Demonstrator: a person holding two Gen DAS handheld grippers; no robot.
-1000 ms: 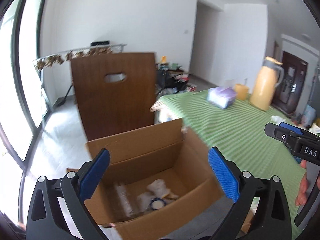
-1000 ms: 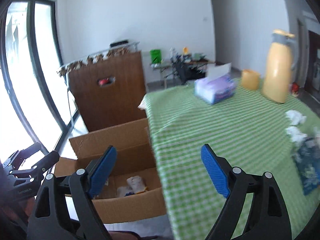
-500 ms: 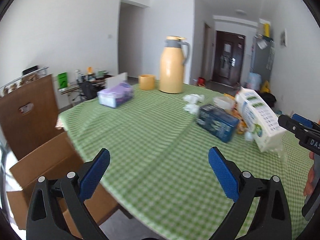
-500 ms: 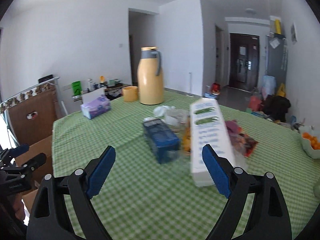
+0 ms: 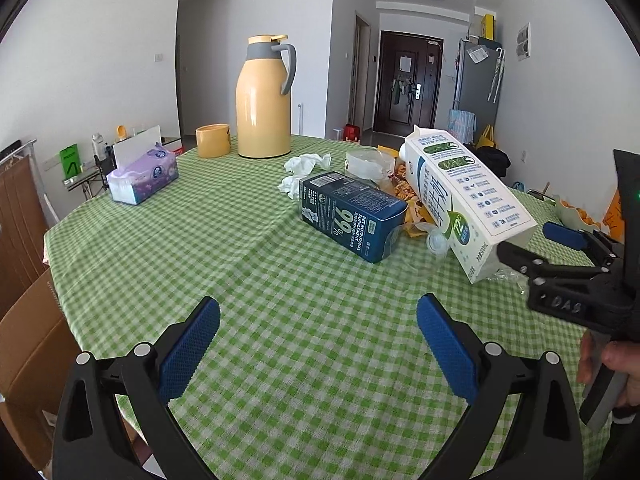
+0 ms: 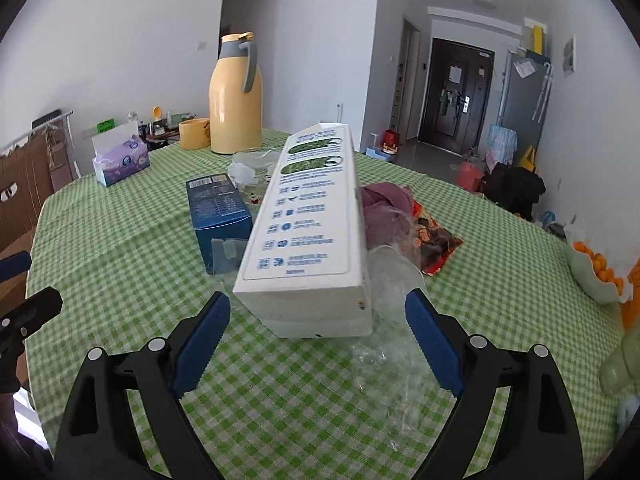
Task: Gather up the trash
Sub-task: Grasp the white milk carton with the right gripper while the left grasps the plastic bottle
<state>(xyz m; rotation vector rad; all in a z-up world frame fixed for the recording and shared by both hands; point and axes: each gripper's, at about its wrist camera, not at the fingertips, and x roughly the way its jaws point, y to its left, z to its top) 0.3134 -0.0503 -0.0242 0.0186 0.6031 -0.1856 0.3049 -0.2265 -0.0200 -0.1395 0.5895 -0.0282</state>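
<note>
A white milk carton [image 6: 310,236] lies on its side on the green checked table [image 5: 200,248]; it also shows in the left wrist view [image 5: 466,200]. My right gripper [image 6: 318,344] is open, its blue pads either side of the carton's near end, not touching. A dark blue carton [image 5: 352,214] lies left of it, also in the right wrist view [image 6: 220,216]. Crumpled tissues [image 5: 304,166], clear plastic wrap [image 6: 394,276] and snack wrappers [image 6: 434,240] lie around them. My left gripper [image 5: 318,344] is open and empty over bare tablecloth. A cardboard box [image 5: 28,356] stands off the table's left edge.
A yellow thermos jug [image 5: 264,96], a yellow cup [image 5: 213,140] and a purple tissue box [image 5: 142,176] stand at the far side. A green bowl of oranges [image 6: 596,276] sits at the right edge. A brown chair back [image 6: 24,184] is at the left.
Both grippers have swung from the cardboard box on the floor over to the table. The right gripper has closed in on the white carton's near end.
</note>
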